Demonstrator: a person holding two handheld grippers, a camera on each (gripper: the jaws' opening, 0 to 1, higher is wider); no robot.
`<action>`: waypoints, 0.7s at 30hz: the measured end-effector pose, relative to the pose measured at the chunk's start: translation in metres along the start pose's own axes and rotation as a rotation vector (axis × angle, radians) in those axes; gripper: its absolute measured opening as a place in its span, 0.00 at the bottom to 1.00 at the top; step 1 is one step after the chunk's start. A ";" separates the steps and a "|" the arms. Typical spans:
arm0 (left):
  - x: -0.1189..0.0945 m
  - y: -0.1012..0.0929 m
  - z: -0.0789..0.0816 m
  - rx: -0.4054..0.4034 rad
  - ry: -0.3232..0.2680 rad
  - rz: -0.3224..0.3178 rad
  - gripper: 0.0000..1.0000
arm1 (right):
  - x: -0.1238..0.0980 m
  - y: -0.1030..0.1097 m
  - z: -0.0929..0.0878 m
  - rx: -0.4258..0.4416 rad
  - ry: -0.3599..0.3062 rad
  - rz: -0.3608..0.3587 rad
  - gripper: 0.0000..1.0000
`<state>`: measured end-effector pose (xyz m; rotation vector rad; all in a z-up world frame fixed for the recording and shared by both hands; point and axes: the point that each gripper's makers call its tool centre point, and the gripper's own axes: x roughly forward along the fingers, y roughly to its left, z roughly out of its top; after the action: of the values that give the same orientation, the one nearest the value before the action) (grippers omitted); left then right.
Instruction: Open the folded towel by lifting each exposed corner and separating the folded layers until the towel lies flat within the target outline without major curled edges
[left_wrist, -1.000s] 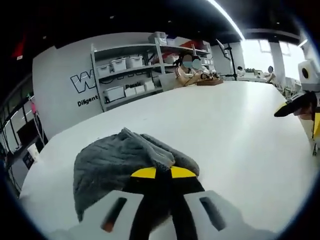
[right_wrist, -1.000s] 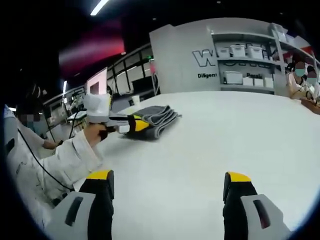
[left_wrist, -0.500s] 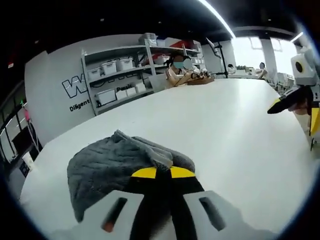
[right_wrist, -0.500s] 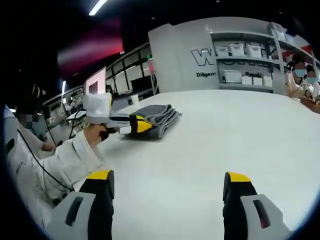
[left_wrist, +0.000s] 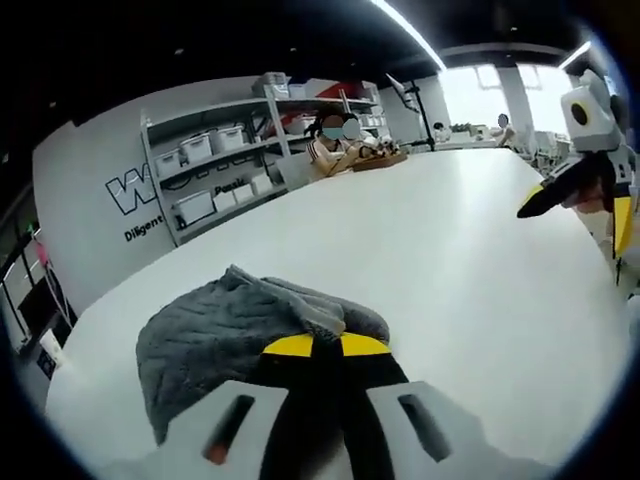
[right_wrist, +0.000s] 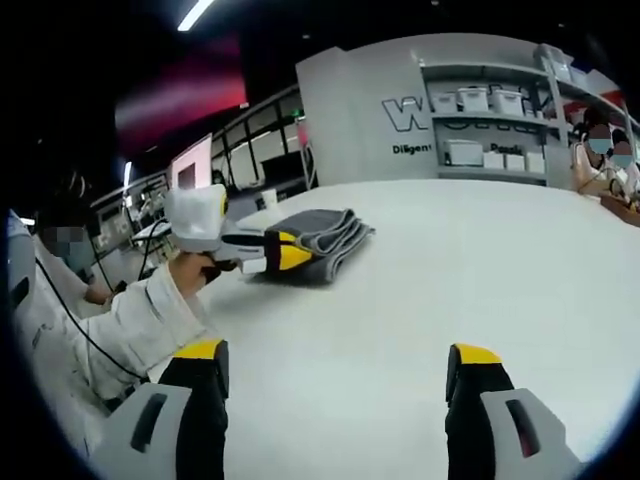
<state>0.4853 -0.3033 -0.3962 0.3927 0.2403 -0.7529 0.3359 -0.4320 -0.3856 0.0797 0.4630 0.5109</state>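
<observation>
A grey folded towel (left_wrist: 225, 335) lies on the white table (left_wrist: 450, 260). My left gripper (left_wrist: 326, 344) is shut on the towel's near corner, its yellow tips pressed together with the cloth bunched up just above them. In the right gripper view the same towel (right_wrist: 325, 238) sits at the table's far left, with the left gripper (right_wrist: 285, 252) clamped on its edge and a white-sleeved hand (right_wrist: 190, 268) behind it. My right gripper (right_wrist: 335, 365) stands open over bare table, well apart from the towel. It also appears in the left gripper view as the right gripper (left_wrist: 575, 195) at the right edge.
Shelves with white bins (left_wrist: 215, 165) stand against a grey wall behind the table. People (left_wrist: 335, 140) sit at the table's far end. A person in white (right_wrist: 60, 330) is at the left of the right gripper view.
The left gripper, still shut on the towel corner, has swung with its camera; the towel has slid slightly right on the table. The right gripper has stayed open and still.
</observation>
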 end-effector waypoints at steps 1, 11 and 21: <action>0.000 -0.002 0.000 0.001 -0.002 -0.003 0.05 | 0.000 0.000 0.000 0.000 0.001 -0.001 0.89; 0.003 -0.020 0.007 0.031 -0.013 -0.052 0.05 | -0.001 -0.001 -0.001 0.003 0.003 -0.004 0.89; 0.003 -0.033 0.010 0.037 -0.020 -0.086 0.05 | 0.000 0.008 -0.003 -0.022 0.016 0.022 0.93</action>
<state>0.4653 -0.3314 -0.3967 0.4119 0.2261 -0.8459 0.3307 -0.4252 -0.3869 0.0595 0.4728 0.5385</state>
